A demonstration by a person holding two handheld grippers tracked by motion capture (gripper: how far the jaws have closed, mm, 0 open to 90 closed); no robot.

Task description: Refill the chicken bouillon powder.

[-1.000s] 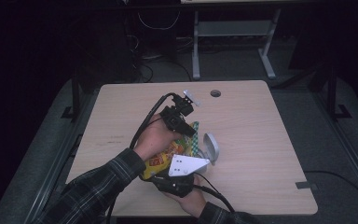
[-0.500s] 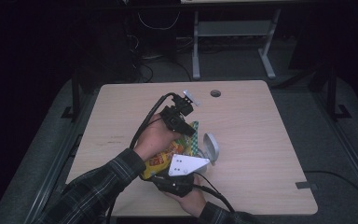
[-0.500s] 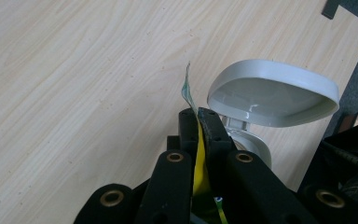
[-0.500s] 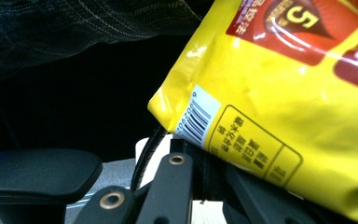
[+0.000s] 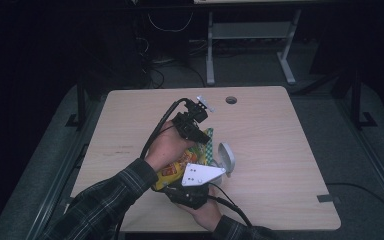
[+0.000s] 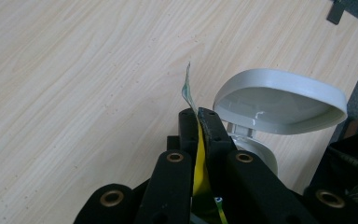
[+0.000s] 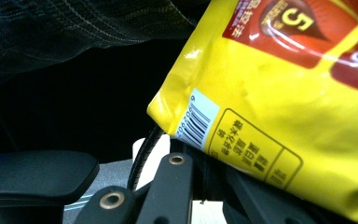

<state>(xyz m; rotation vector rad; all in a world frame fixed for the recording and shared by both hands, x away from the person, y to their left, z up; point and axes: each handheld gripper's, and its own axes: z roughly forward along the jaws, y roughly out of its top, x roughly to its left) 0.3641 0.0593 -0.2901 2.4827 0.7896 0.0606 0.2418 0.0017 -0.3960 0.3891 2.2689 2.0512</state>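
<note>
A yellow snack bag (image 5: 176, 169) with red print is held up over the table between my two grippers. My left gripper (image 5: 200, 140) is shut on the bag's upper, green-checked edge. In the left gripper view the jaws (image 6: 198, 115) pinch the thin yellow edge (image 6: 197, 154) between them. My right gripper (image 5: 186, 175), under its grey plate, grips the bag's lower end. In the right gripper view the bag (image 7: 284, 93) with its barcode corner runs down into the jaws (image 7: 205, 161). A sleeve partly hides the bag in the high view.
A small grey container (image 5: 225, 158) with its flip lid raised stands on the wooden table (image 5: 280, 150) just right of the bag; the lid (image 6: 279, 100) sits close beside my left jaws. A cable hole (image 5: 231, 100) is at the table's back.
</note>
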